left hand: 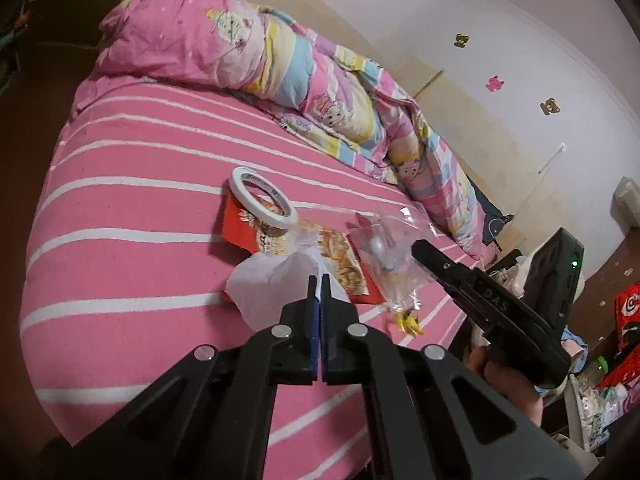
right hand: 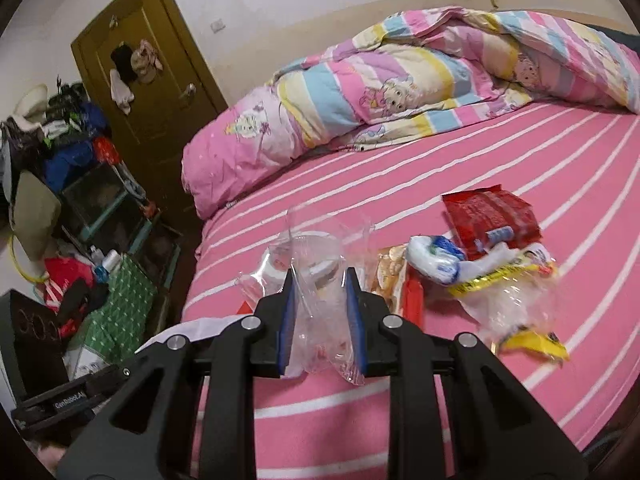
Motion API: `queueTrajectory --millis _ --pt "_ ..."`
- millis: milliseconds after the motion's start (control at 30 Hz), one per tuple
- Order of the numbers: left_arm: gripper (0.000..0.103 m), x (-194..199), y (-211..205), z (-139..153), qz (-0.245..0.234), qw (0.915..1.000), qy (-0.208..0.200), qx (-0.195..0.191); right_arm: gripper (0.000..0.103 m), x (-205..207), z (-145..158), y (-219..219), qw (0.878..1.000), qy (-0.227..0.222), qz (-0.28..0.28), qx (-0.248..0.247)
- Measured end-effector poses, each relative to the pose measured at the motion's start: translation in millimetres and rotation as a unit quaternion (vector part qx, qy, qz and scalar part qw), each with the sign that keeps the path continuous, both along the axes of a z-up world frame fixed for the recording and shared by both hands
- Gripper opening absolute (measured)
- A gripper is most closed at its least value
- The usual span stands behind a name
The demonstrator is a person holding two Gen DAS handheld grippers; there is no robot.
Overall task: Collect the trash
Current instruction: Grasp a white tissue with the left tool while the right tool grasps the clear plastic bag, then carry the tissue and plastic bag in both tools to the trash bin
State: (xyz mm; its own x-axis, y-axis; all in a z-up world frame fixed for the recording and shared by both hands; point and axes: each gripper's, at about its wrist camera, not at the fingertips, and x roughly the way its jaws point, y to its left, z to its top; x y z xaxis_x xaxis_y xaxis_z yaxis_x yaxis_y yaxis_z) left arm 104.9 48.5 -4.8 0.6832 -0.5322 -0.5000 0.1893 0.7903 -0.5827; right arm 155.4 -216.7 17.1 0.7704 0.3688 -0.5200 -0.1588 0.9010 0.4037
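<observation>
left gripper (left hand: 319, 280): pinching white bag (left hand: 276, 284) beside tape roll (left hand: 264, 200) | right gripper (right hand: 320, 280): pinching clear bag (right hand: 316, 248) near tape roll

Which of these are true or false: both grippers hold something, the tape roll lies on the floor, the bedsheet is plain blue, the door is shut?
1. Both grippers hold something. True: the left gripper pinches white paper; the right gripper grips a clear plastic bag.
2. The tape roll lies on the floor. False: it rests on a red snack packet on the bed.
3. The bedsheet is plain blue. False: pink with white stripes.
4. The door is shut. True.
</observation>
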Motion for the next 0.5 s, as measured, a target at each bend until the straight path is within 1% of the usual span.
queueTrajectory --millis 67,167,267,400,433,500 --pt "0.0 -8.9 -4.6 8.0 0.0 0.9999 -0.011 0.0 0.024 -14.0 6.4 -9.7 1.0 -0.01 -0.009 0.02" --pt "0.0 -20.5 -8.3 19.4 0.0 0.9997 -0.017 -0.017 0.024 -30.9 15.1 -21.0 0.999 -0.017 -0.016 0.047" --pt "0.0 -34.1 -16.3 31.6 -0.006 0.9993 -0.025 -0.027 0.024 -55.5 23.3 -39.9 0.996 -0.015 -0.017 0.088" --pt "0.0 -54.4 -33.4 45.4 -0.019 0.9989 -0.03 -0.03 0.024 -85.5 32.6 -68.5 0.991 -0.014 -0.033 0.128" --pt "0.0 -60.0 -38.6 48.2 -0.024 0.9987 -0.03 -0.033 0.024 -94.6 34.3 -77.1 0.99 -0.011 -0.039 0.135" --pt "0.0 -69.8 -48.2 52.8 -0.032 0.9984 -0.03 -0.036 0.024 -111.1 37.2 -88.9 0.99 -0.01 -0.048 0.131"
